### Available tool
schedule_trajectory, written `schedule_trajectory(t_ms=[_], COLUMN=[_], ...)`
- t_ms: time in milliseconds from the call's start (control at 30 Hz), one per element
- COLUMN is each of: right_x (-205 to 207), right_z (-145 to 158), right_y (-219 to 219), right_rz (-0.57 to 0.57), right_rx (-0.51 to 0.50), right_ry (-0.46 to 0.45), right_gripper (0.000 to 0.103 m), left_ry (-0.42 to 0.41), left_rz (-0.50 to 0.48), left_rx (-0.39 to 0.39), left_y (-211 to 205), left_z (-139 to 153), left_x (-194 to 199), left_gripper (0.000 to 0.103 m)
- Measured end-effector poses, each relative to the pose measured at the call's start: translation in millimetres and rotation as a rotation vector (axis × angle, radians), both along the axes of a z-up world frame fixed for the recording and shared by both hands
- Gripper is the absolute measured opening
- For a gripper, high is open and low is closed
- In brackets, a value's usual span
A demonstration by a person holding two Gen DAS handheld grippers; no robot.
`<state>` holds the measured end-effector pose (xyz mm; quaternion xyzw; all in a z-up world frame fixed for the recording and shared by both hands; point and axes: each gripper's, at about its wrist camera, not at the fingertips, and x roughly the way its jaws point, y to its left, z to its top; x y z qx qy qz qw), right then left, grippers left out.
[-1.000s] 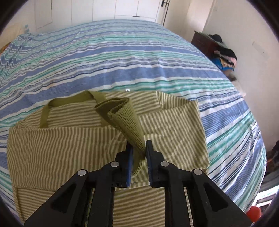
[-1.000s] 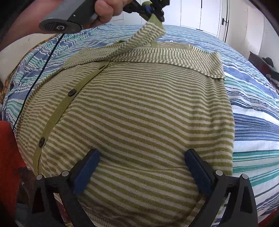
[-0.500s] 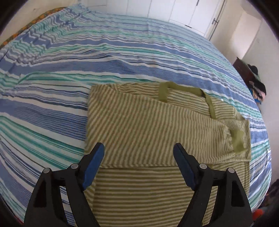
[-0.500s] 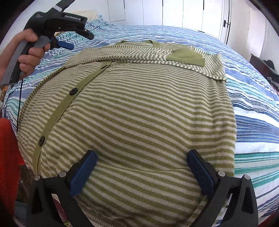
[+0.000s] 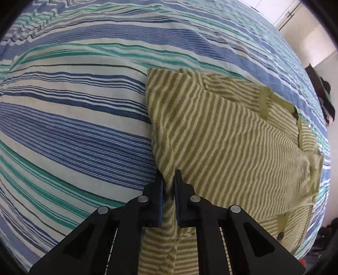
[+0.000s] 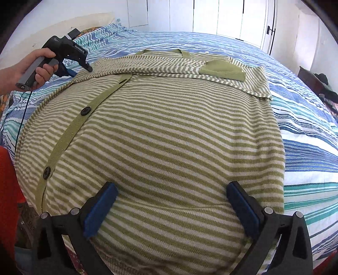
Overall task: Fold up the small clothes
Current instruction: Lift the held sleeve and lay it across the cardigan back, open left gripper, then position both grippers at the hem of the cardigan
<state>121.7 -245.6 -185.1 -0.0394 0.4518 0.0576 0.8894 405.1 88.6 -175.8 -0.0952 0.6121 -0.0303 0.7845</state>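
Observation:
A green and cream striped cardigan [image 6: 169, 127] lies flat on the bed, button band and dark buttons [image 6: 85, 110] to the left. One sleeve is folded across the chest, its plain green cuff [image 6: 221, 70] at the far right. My left gripper [image 5: 169, 179] is shut on the cardigan's left shoulder edge [image 5: 164, 152]; it also shows in the right wrist view [image 6: 84, 65], held by a hand. My right gripper [image 6: 171, 196] is open, hovering over the cardigan's hem.
The bed has a blue, teal and white striped cover [image 5: 74, 105]. White closet doors [image 6: 221, 19] stand behind the bed. A dark dresser with piled clothes [image 6: 321, 82] is at the right. Something red [image 6: 6, 190] is at the left edge.
My left gripper let go of the sleeve cuff, which now lies folded across the chest. It moved left, came down and shut on the cardigan's shoulder edge. The right gripper stayed open over the hem.

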Motion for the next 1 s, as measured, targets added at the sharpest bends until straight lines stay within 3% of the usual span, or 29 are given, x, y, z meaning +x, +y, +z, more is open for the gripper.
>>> schedule_trajectory(t_ms=[100, 200, 300, 400, 433, 500, 567, 633, 700, 767, 900, 1000], right_x=[-0.4, -1.3, -1.1, -1.3, -1.1, 0.5, 3.1, 5.7, 11.6, 32.1, 112.3, 190.7], right_z=[0.1, 0.2, -0.2, 0.1, 0.4, 3.4, 11.3, 28.8, 57.5, 92.4, 140.4, 120.5], right_y=[-0.7, -1.7, -3.0, -2.5, -2.9, -2.4, -3.6, -8.1, -16.0, -21.9, -21.9, -27.2], right_rz=[0.002, 0.004, 0.006, 0.007, 0.008, 0.014, 0.027, 0.041, 0.048, 0.067, 0.099, 0.057], right_rx=[0.002, 0.004, 0.005, 0.006, 0.007, 0.007, 0.017, 0.070, 0.174, 0.238, 0.154, 0.140], right_ry=[0.001, -0.001, -0.002, 0.002, 0.004, 0.018, 0.062, 0.119, 0.112, 0.062, -0.075, -0.001], right_gripper=[0.103, 0.103, 0.103, 0.103, 0.103, 0.103, 0.102, 0.098, 0.096, 0.096, 0.095, 0.067], left_ry=[-0.058, -0.038, -0.035, -0.025, -0.046, -0.112, -0.200, -0.270, -0.309, -0.315, -0.264, -0.171], left_rz=[0.076, 0.167, 0.229, 0.218, 0.209, 0.172, 0.111, 0.031, -0.047, -0.101, -0.146, -0.081], left_rx=[-0.020, -0.039, 0.081, 0.066, 0.053, 0.054, 0.105, 0.118, 0.084, 0.063, 0.078, 0.111], left_y=[22.1, 50.2, 61.8, 66.9, 67.7, 65.4, 55.7, 41.3, 22.9, 2.8, -27.1, -24.6], left_z=[14.4, 8.6, 2.5, 3.1, 10.0, 29.4, 52.7, 72.4, 84.4, 86.0, 58.5, 21.6], left_x=[-4.0, -3.3, -3.7, -7.8, -12.5, -26.0, -42.7, -58.3, -63.4, -62.1, -50.6, -49.7], left_gripper=[0.002, 0.002, 0.001, 0.004, 0.007, 0.038, 0.056, 0.060, 0.061, 0.061, 0.062, 0.061])
